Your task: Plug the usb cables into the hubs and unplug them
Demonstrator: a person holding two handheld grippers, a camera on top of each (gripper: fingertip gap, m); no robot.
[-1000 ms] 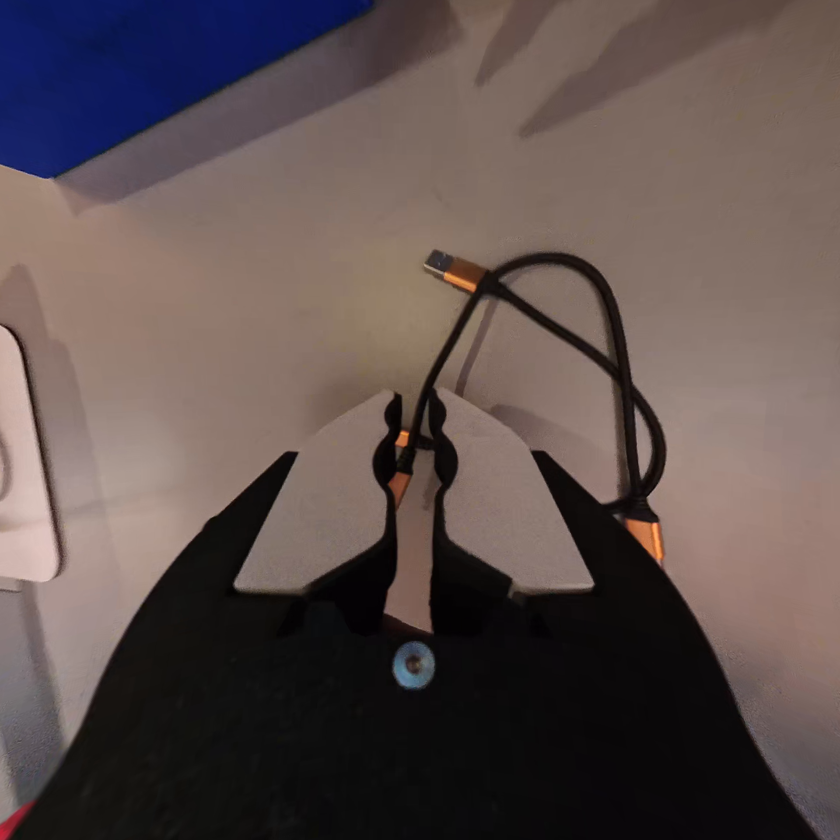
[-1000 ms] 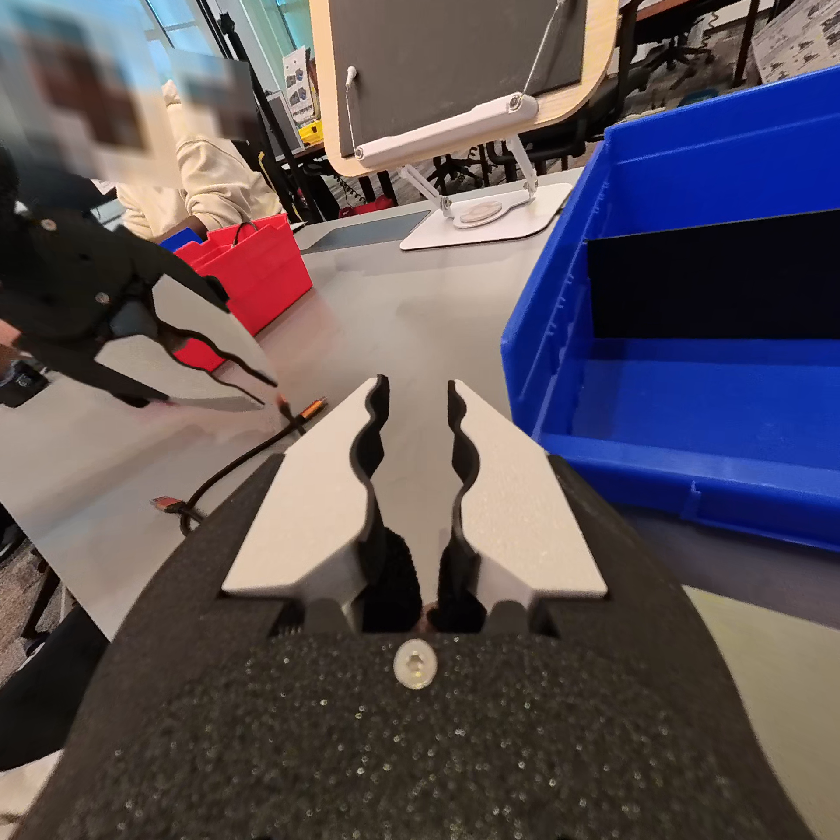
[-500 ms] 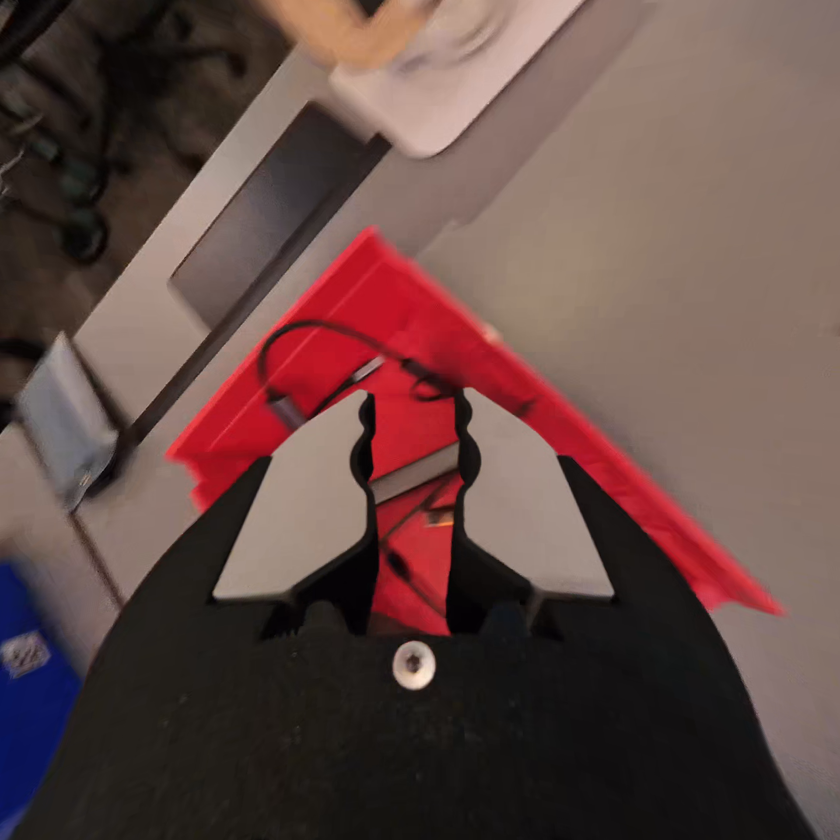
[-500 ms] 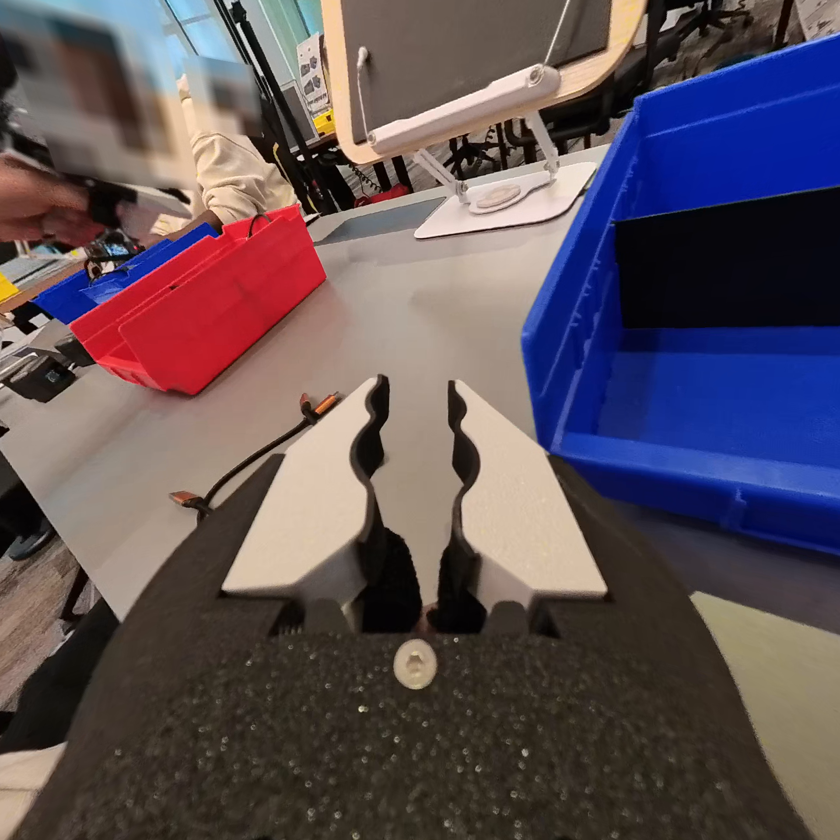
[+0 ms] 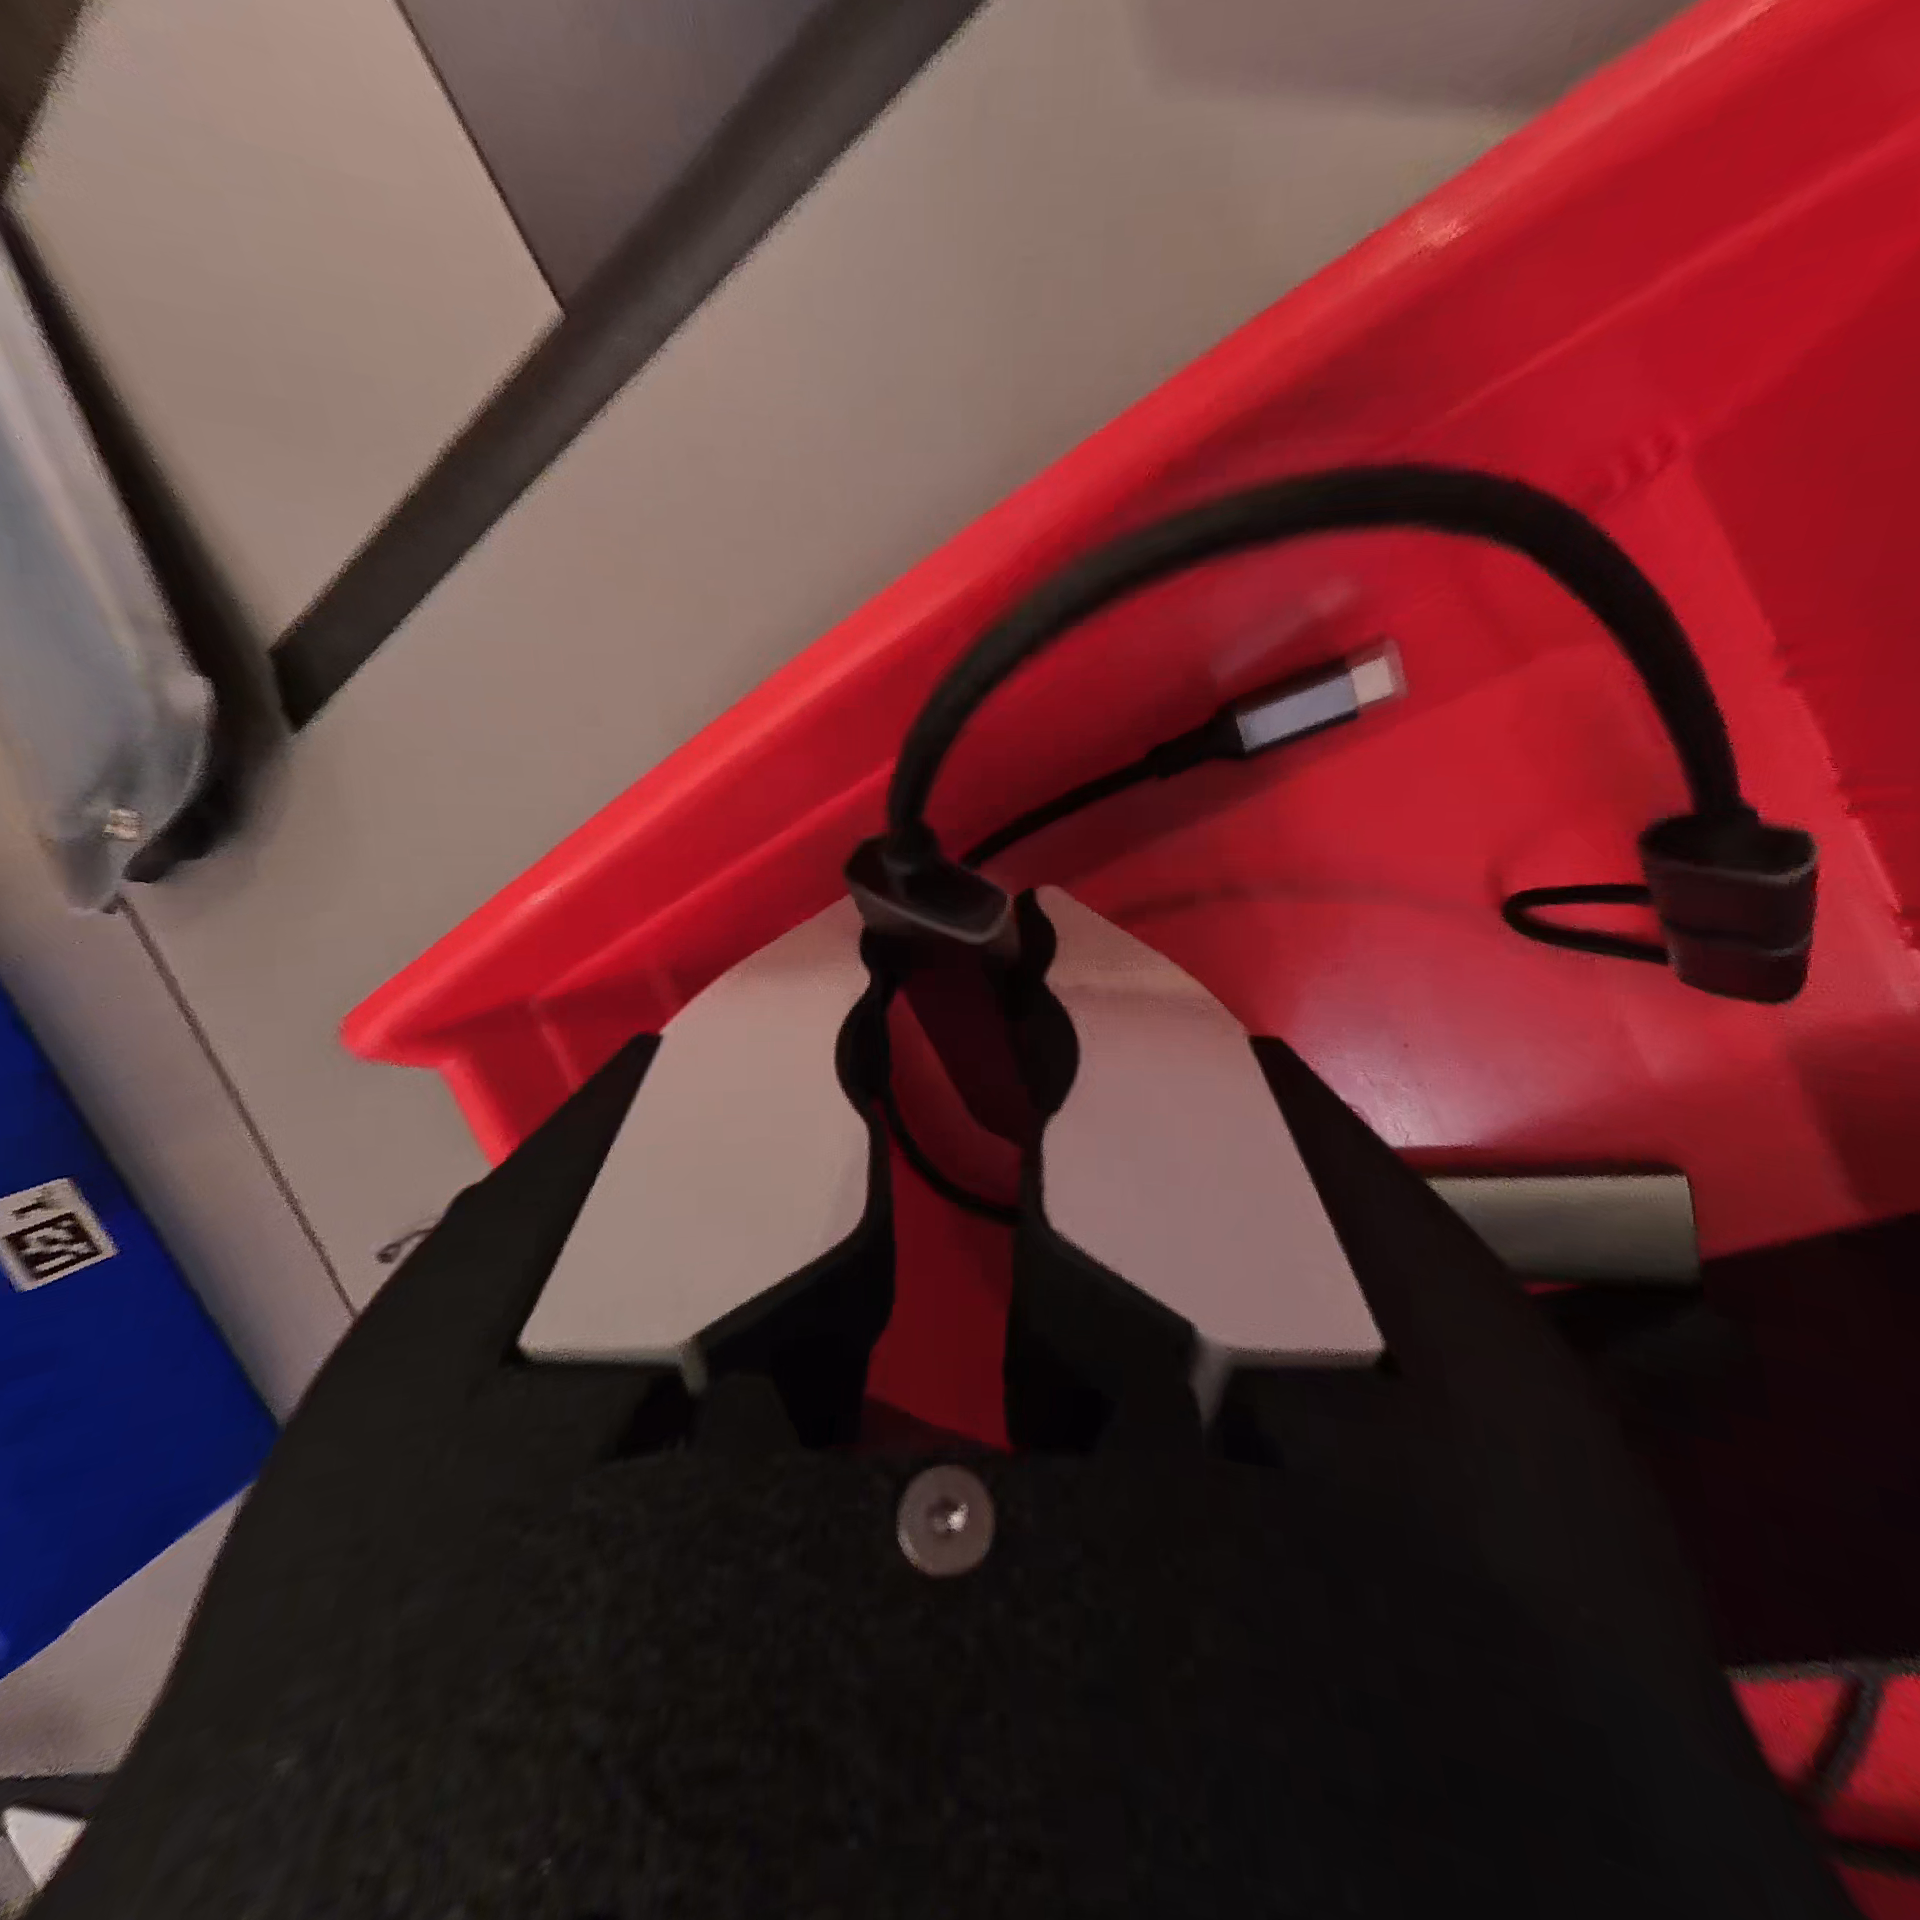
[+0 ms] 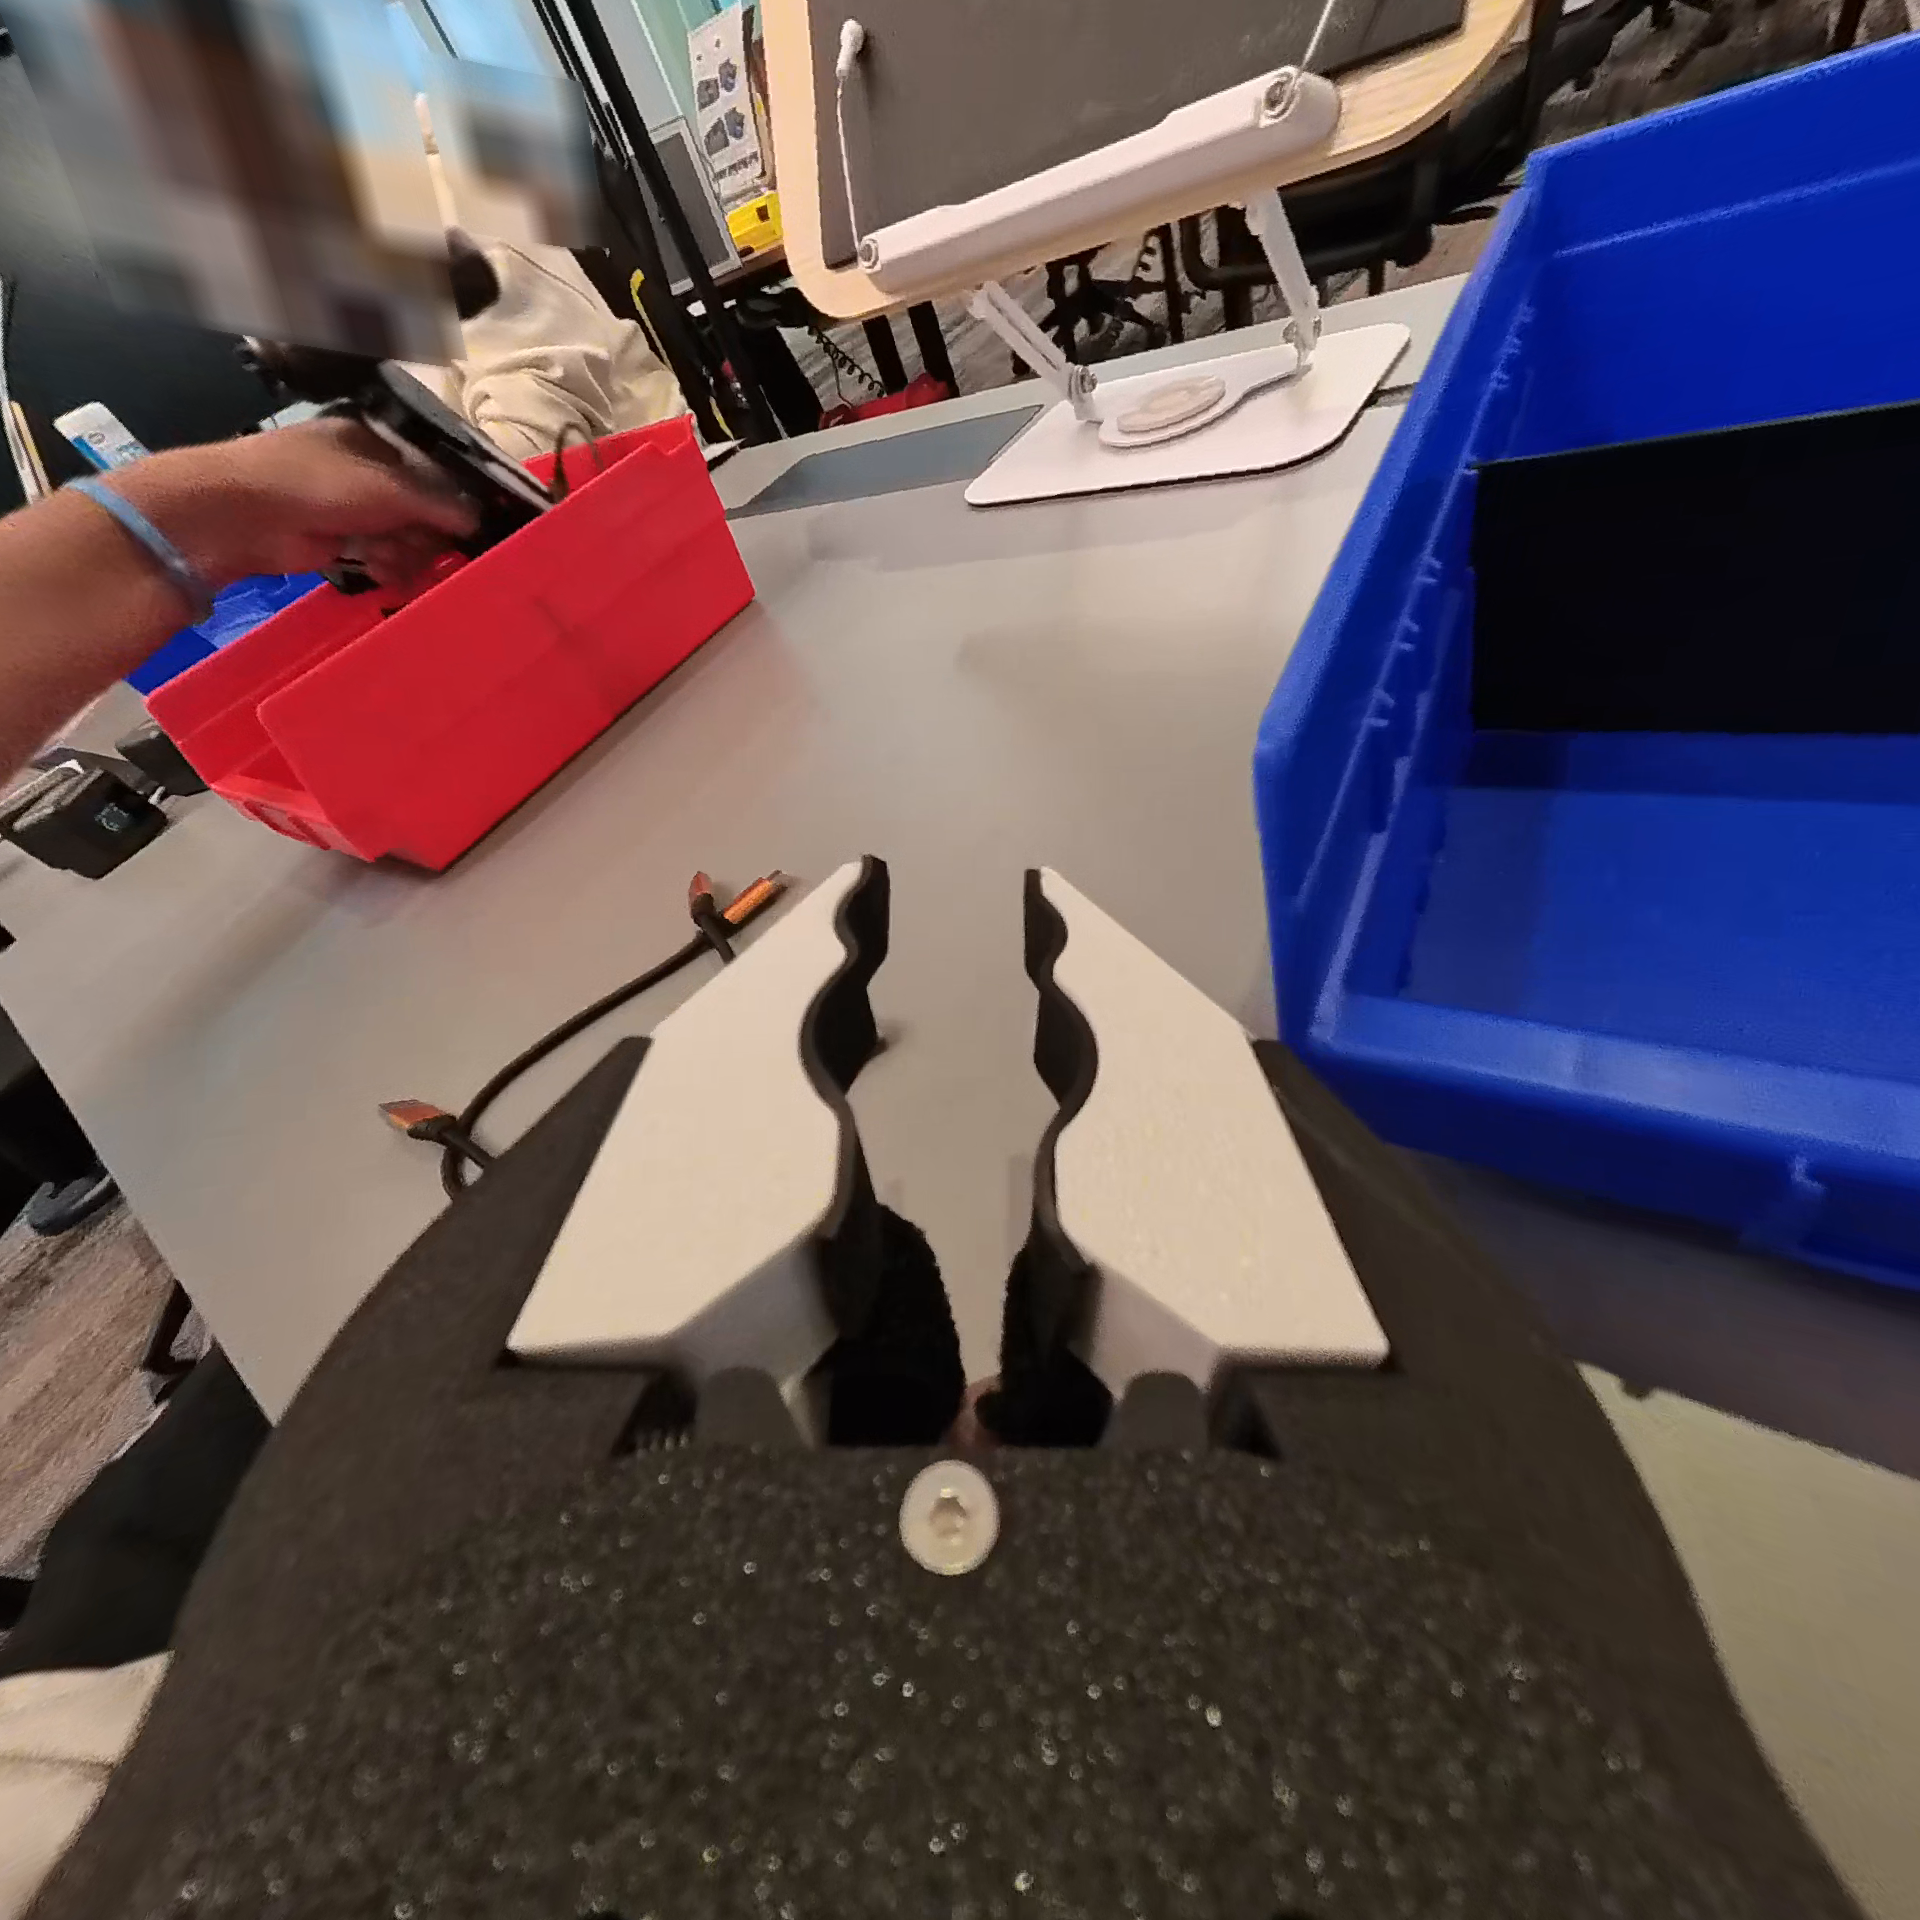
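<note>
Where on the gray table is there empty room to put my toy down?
The gray table is bare between the red bin and the blue bin, up to the white stand. By the right claw lies an orange-tipped cable. The red bin is crowded with cables.

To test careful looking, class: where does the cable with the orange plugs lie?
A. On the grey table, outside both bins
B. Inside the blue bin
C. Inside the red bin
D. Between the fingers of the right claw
A: in the right wrist view the cable with orange plugs lies on the bare grey table, apart from the red bin and the blue bin.
</note>
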